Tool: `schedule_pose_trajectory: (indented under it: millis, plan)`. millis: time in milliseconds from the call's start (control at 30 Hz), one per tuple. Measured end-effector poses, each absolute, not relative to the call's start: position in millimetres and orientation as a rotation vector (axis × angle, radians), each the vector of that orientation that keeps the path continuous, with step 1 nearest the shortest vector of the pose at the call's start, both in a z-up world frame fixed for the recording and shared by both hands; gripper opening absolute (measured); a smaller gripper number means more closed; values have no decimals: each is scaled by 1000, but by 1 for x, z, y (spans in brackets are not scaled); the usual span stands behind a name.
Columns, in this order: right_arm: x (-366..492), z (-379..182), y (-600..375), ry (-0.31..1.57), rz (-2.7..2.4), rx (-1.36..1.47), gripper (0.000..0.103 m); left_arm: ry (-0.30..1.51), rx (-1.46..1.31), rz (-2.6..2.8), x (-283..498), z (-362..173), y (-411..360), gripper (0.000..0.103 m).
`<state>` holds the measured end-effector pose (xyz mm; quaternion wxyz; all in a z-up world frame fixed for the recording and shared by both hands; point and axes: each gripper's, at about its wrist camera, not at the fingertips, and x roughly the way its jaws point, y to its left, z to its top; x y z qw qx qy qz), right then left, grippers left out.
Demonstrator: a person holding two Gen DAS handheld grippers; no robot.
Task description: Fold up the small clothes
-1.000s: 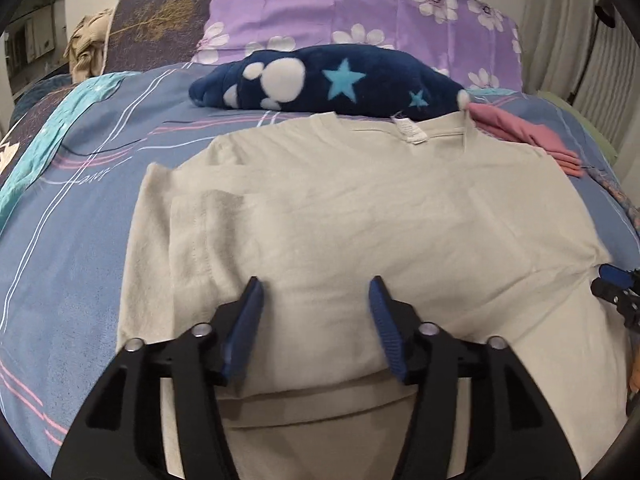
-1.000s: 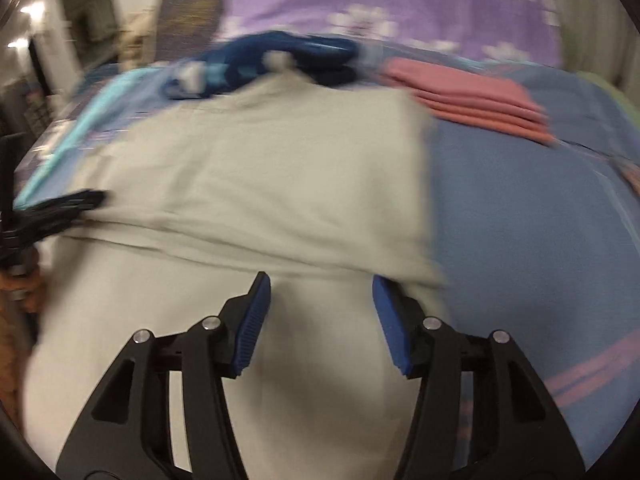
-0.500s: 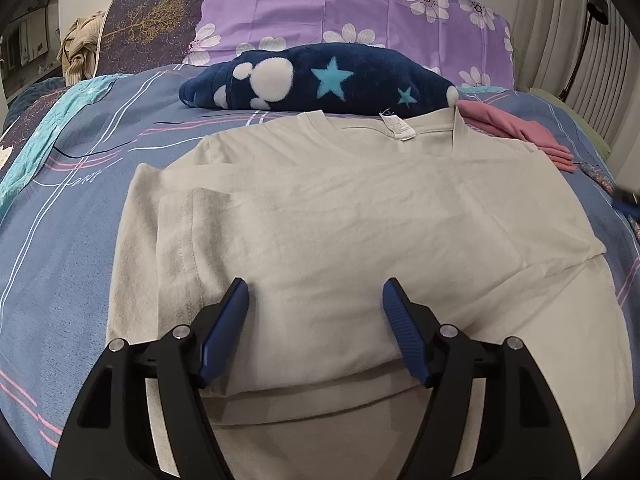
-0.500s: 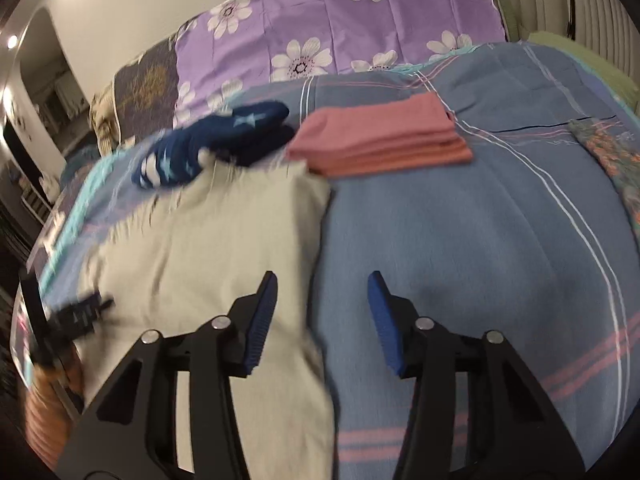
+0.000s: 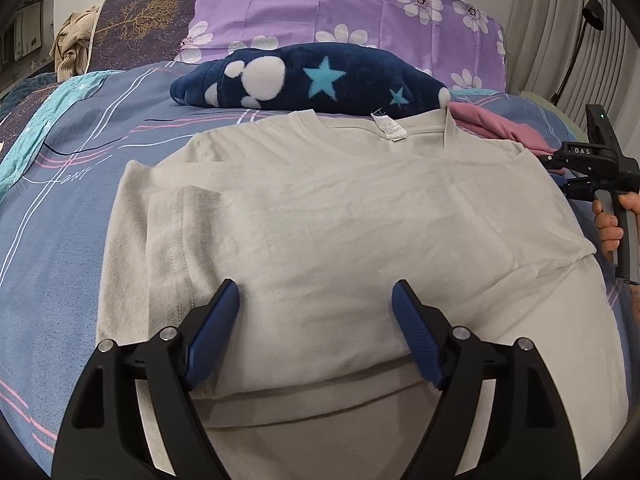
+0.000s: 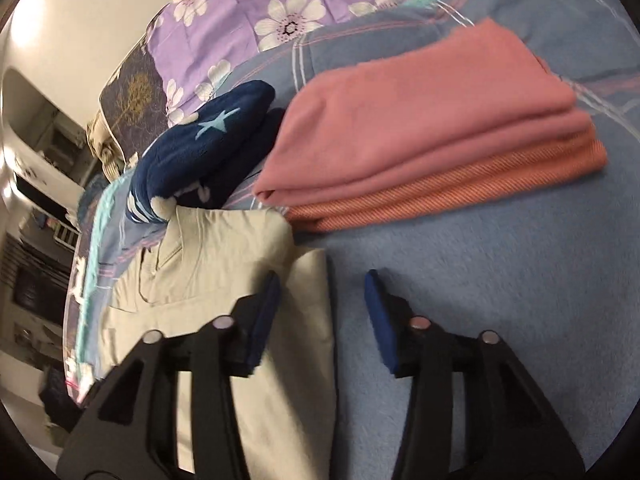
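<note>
A beige T-shirt (image 5: 340,216) lies flat on the bed, collar and tag away from me, left sleeve folded inward and a fold across its lower part. My left gripper (image 5: 315,288) hovers over the shirt's lower middle. Its jaws are opening and hold nothing. In the right wrist view the shirt (image 6: 224,264) shows its right edge. My right gripper (image 6: 323,276) straddles that edge, one finger over the cloth, the other over the sheet. Its jaws are opening too and the pads press on nothing. A hand (image 5: 608,224) holds the right tool at the left wrist view's right edge.
A stack of folded pink and orange clothes (image 6: 432,128) lies just beyond the shirt's right shoulder. A navy plush blanket with stars (image 5: 312,80) lies behind the collar, before a purple flowered pillow (image 5: 348,12). The blue striped bedsheet (image 6: 500,300) stretches to the right.
The left jaws have widened over the same spot. The right gripper has swung right, from over the shirt to its right edge near the pink stack, rolled, and widened.
</note>
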<state>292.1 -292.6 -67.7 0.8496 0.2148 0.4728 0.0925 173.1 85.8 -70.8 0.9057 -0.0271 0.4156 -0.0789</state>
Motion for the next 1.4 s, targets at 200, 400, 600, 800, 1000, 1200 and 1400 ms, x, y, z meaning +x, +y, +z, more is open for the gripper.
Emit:
schedule_pose_trajectory:
  millis: [200,400,600,800,1000,1200,1400]
  plan:
    - [265,-30,-282,853,279,424,2,857,-59,-165,173,-71,86,80]
    - [245,-5,-301,773,149,338,2,856,-55,-164,172,-71,86,80]
    - [259,-49,-306,896,19,303,3,856,-54,-165,172,-71,86,80]
    - [224,-27,-285,799,157,241,6,858,-54,-173,172,-72,85,83]
    - [184,-63,-236,941,147,-106,15,858,-54,-175,172,-72,85,84]
    - [160,-75,-229,863,-10,-267,26,820,-99,-195,165,-56,88,71]
    - [160,-79,-240,865,3,-204,26,837,-25,-363,159,-58,56,28]
